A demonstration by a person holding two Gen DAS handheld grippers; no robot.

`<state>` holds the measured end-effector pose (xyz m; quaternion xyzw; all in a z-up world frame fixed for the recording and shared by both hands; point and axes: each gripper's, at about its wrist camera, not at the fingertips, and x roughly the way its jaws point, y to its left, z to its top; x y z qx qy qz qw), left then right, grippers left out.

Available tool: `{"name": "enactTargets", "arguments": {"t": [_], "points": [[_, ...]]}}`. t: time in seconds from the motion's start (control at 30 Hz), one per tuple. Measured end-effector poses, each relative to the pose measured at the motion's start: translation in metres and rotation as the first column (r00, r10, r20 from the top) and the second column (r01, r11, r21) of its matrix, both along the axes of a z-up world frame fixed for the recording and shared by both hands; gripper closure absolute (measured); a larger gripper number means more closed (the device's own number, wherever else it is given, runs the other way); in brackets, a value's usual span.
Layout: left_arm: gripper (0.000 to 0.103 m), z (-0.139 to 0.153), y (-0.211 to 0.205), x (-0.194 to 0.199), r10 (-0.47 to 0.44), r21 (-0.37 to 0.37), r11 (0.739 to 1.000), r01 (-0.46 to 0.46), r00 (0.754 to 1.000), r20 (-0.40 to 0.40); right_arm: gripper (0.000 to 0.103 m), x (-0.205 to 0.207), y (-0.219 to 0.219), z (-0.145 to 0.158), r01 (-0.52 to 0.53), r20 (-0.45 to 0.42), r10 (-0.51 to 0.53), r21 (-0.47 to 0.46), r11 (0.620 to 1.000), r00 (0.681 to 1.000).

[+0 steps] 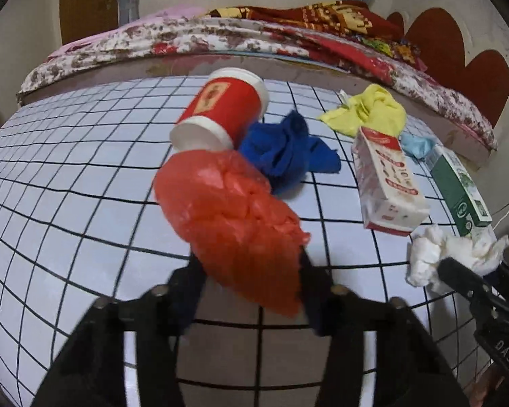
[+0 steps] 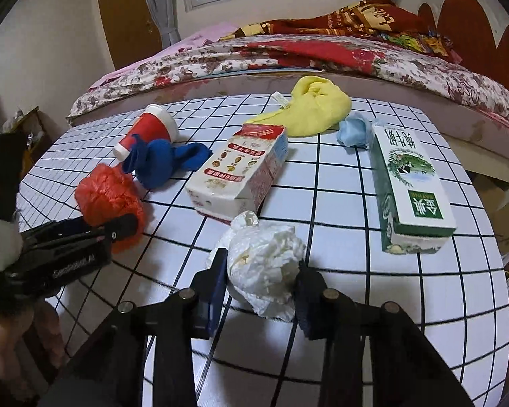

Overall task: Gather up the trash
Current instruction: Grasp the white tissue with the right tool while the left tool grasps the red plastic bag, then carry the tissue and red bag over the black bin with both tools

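My left gripper (image 1: 251, 264) is shut on a crumpled red plastic bag (image 1: 234, 213), held just above the gridded table; it also shows in the right wrist view (image 2: 108, 196). My right gripper (image 2: 261, 271) is shut on a crumpled white tissue (image 2: 264, 264), seen in the left wrist view (image 1: 451, 254) at the right. A red paper cup (image 1: 220, 115) lies on its side beyond the bag. A white and red carton (image 2: 241, 173) and a green and white milk carton (image 2: 407, 186) lie on the table.
A blue cloth (image 1: 288, 152), a yellow cloth (image 2: 312, 108) and a light blue wad (image 2: 354, 134) lie at the table's far side. A bed with floral bedding (image 2: 288, 61) stands right behind the gridded table (image 1: 68, 186). The table's right edge (image 2: 492, 237) drops off near the green carton.
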<state>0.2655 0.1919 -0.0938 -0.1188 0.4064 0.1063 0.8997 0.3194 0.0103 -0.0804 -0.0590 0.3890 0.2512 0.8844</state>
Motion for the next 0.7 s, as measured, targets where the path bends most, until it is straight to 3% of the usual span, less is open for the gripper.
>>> {"name": "enactTargets", "arguments": {"t": [0.07,0.17,0.47,0.7], "points": [[0.069,0.001,0.003,-0.007,-0.007,-0.024,1.000,0.008,1.000,0.020,0.066,-0.006,-0.005,0.002,0.004,0.006,-0.004,0.013,1.000,1.000],[0.074,0.006,0.003,-0.024,-0.018,-0.029,0.999,0.020,0.998,0.058,0.066,-0.016,-0.016,0.007,0.014,0.021,-0.015,0.041,0.999,1.000],[0.075,0.025,-0.025,-0.059,-0.070,-0.005,0.997,0.071,0.990,0.121,0.066,-0.053,-0.053,0.026,0.054,0.097,-0.060,0.061,0.997,0.993],[0.075,0.033,-0.069,-0.083,-0.161,0.071,0.986,0.153,0.977,0.140,0.066,-0.085,-0.081,0.035,0.075,0.137,-0.082,0.058,0.995,0.987]]}}
